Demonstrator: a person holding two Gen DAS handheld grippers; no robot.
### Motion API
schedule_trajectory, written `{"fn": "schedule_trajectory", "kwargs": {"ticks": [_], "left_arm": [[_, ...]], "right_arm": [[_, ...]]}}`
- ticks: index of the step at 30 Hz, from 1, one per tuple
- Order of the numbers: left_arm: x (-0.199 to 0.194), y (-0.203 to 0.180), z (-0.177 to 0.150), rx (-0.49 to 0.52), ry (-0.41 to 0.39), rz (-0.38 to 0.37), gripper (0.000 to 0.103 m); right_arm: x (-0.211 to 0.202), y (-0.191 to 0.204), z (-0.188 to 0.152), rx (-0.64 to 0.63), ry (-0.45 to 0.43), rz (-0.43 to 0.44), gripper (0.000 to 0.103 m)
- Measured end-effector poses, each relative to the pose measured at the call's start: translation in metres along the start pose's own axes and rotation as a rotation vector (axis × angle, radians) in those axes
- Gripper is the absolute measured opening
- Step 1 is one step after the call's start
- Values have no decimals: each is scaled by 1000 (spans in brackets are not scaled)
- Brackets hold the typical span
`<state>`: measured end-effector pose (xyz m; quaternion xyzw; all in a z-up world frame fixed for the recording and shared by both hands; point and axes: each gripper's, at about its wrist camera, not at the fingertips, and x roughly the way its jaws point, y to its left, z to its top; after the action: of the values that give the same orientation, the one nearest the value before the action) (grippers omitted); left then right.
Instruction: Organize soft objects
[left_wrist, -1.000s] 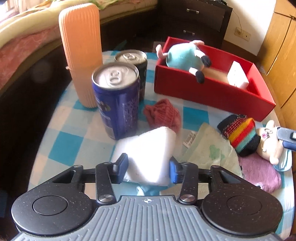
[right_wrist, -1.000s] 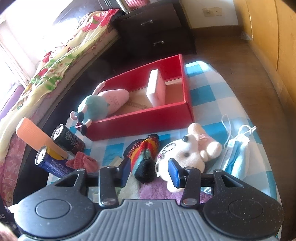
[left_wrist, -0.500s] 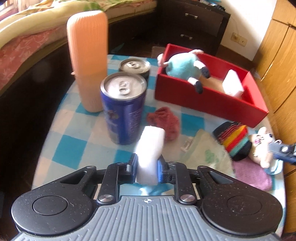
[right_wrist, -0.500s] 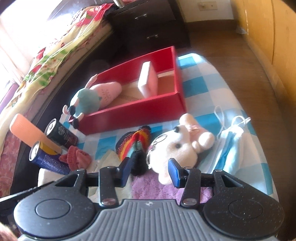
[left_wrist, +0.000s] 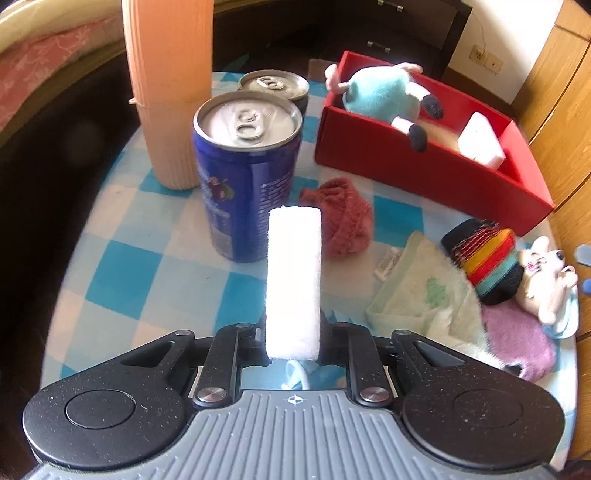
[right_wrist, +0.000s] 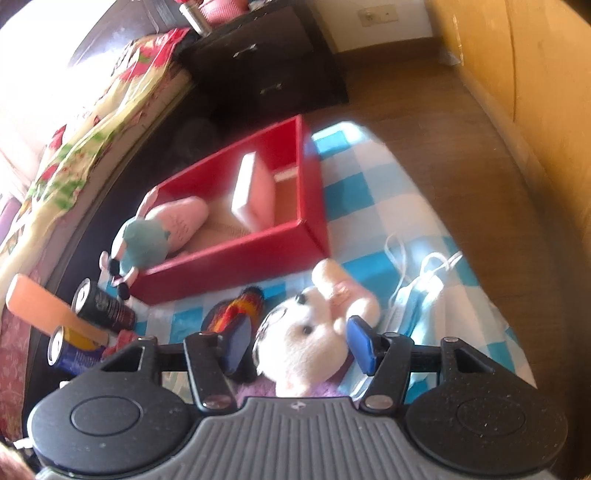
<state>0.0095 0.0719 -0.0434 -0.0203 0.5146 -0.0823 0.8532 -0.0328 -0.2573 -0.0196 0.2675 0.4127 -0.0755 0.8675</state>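
Peach ribbed plastic makes up the tall bottle near the surface's far-left edge, on the blue-and-white checked cloth. Just right of it stand a blue drinks can and, behind that, a dark can. The left claw is pressed together on a white sponge block, pinching its lower end so that the block stands up lengthwise before the camera, in front of the blue can. Right of the block lies a crumpled rust-red knitted piece, then a pale green cloth, a rainbow-striped knit item, a purple cloth and a small white plush animal at the near-right edge. A red box sits at the far-right corner, holding a teal-and-pink plush doll at its left end and a second white sponge toward its right end.

In the right wrist view the right claw is opening, its blue pads standing either side of the white plush animal, the left pad not touching it; whether the right pad touches I cannot tell. A light blue face mask lies just right of the plush.
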Motion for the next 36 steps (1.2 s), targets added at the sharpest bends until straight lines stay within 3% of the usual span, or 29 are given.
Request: {"fn": "schedule_trajectory", "kwargs": {"ticks": [7,13,15,19,23,26,28,30,32,36], "left_arm": [[-26,-1,6,-37,-73,-122,17],[-35,-1,10,-65,-83,-218,17],[-35,-4,11,-67,-84,-233,17],[-33,-10,11,-60,-75,-259,17],[-31,-12,10,-56,-71,-274,17],[-30,-14,10,-45,-70,-281,17],[-30,-14,10,-43,-69,-285,18],[-31,-13,10,-45,-70,-285,18],[-30,-14,10,-44,-68,-286,18],[-32,-15,11,-39,-72,-295,18]], "right_arm": [[21,7,4,-41,26,-44,49],[8,-7,6,76,41,53,49],[10,-7,7,92,48,87,49],[37,-1,1,119,138,53,49],[47,2,3,134,111,12,50],[63,2,-2,116,143,-38,44],[70,2,-7,128,164,-14,44],[66,6,-7,103,147,-4,33],[60,8,-6,88,145,2,30],[50,7,-6,86,142,28,28]]}}
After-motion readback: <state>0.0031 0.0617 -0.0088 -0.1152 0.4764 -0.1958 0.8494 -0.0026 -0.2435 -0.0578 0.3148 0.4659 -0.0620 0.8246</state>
